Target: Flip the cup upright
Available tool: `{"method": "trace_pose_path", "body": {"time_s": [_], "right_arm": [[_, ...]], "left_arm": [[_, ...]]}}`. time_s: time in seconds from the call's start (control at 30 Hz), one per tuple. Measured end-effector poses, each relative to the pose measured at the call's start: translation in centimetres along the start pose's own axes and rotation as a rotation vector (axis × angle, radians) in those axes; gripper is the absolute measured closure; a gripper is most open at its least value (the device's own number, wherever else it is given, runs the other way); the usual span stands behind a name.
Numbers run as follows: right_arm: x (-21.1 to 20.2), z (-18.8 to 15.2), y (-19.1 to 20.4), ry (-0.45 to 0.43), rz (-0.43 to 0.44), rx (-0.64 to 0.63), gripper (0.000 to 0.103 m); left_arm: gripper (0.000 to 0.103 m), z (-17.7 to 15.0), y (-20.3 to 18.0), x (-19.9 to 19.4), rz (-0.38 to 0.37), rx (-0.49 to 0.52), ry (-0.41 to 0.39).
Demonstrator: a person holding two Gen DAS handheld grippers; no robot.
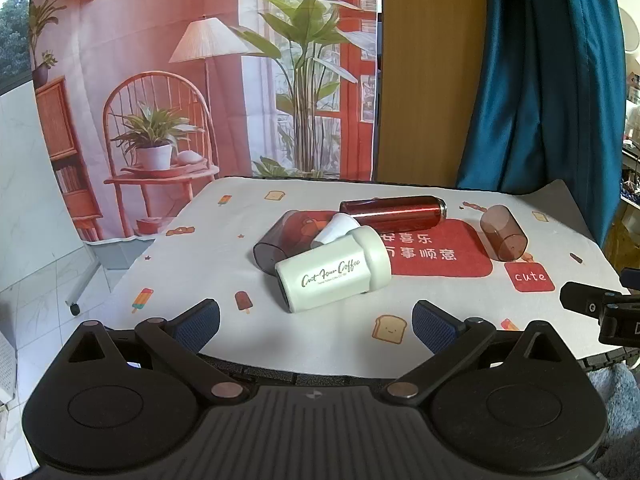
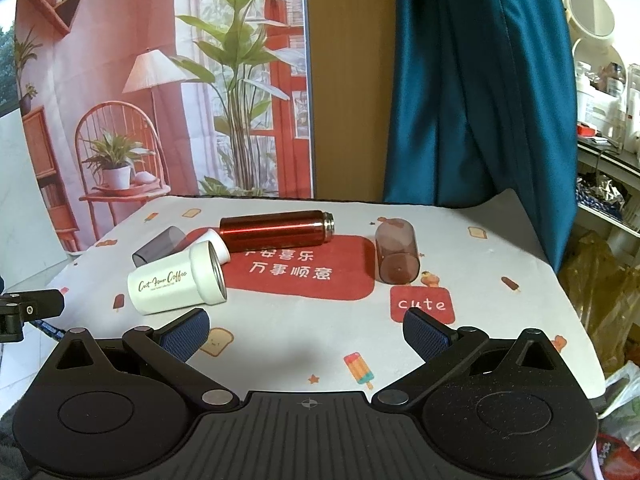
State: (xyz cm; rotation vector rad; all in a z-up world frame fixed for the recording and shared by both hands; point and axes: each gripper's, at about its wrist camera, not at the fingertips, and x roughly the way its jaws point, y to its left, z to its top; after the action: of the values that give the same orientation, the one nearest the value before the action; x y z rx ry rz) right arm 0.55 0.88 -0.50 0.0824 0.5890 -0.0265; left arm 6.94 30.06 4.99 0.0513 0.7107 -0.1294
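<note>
A pale green coffee cup (image 1: 334, 276) with script lettering lies on its side on the table, also in the right wrist view (image 2: 176, 282), its open mouth facing right. A small white cup (image 1: 336, 229), a grey translucent cup (image 1: 280, 244), a red metal bottle (image 1: 394, 213) and a brown translucent cup (image 1: 503, 233) also lie on their sides. My left gripper (image 1: 316, 322) is open and empty, just short of the green cup. My right gripper (image 2: 306, 330) is open and empty, to the right of the green cup and short of the brown cup (image 2: 397, 255).
The table wears a white cloth (image 1: 328, 340) with a red patch (image 2: 304, 268). A printed backdrop (image 1: 200, 80) and a blue curtain (image 2: 472, 80) hang behind. Shelves with clutter (image 2: 608, 92) stand at the right. The table's left edge drops to tiled floor (image 1: 36, 280).
</note>
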Motion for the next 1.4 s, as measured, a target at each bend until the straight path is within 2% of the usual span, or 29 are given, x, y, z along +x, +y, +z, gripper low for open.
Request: {"method": "trace_pose_path", "body": {"time_s": [1.4], "right_arm": [[0.91,-0.18,-0.17,0.015,-0.005,0.018,0.0]], "left_arm": [[0.0,-0.27,-0.06,0.01,0.001,0.004,0.007]]}}
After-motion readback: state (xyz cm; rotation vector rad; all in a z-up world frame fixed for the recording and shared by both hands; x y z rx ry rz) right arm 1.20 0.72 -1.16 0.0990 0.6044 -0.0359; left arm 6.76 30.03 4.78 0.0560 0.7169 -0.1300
